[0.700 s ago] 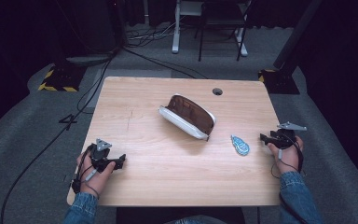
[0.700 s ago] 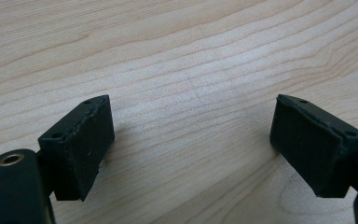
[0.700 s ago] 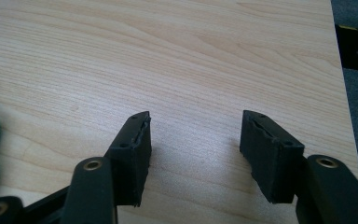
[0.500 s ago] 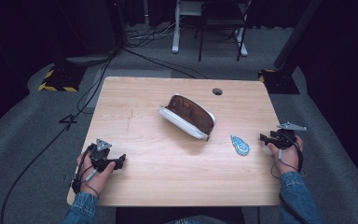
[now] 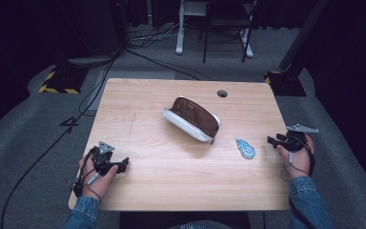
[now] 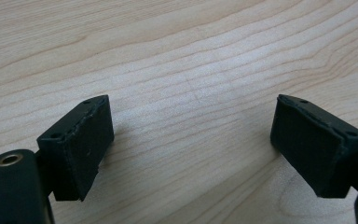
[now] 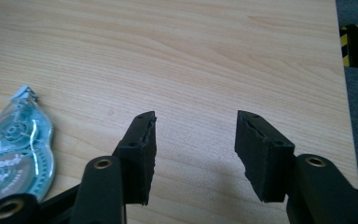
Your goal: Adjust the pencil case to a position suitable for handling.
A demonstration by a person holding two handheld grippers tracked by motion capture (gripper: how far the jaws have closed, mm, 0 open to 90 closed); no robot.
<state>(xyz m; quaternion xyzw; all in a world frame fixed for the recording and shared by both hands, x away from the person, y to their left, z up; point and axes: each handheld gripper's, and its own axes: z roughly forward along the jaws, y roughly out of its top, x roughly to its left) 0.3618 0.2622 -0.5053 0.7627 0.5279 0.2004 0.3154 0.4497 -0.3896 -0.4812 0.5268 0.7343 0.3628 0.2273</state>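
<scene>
Wooden table (image 5: 171, 176), tape dispenser (image 5: 245, 148) beside right tool (image 5: 272, 140)

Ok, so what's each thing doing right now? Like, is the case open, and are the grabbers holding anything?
Pencil case: unzipped and open, lying mid-table, brown lining showing.
Correction tape: flat on the table, right of the case, untouched.
Left gripper: jaws open, nothing between them, just bare table.
Right gripper: jaws open, holding nothing, correction tape off to one side.
</scene>
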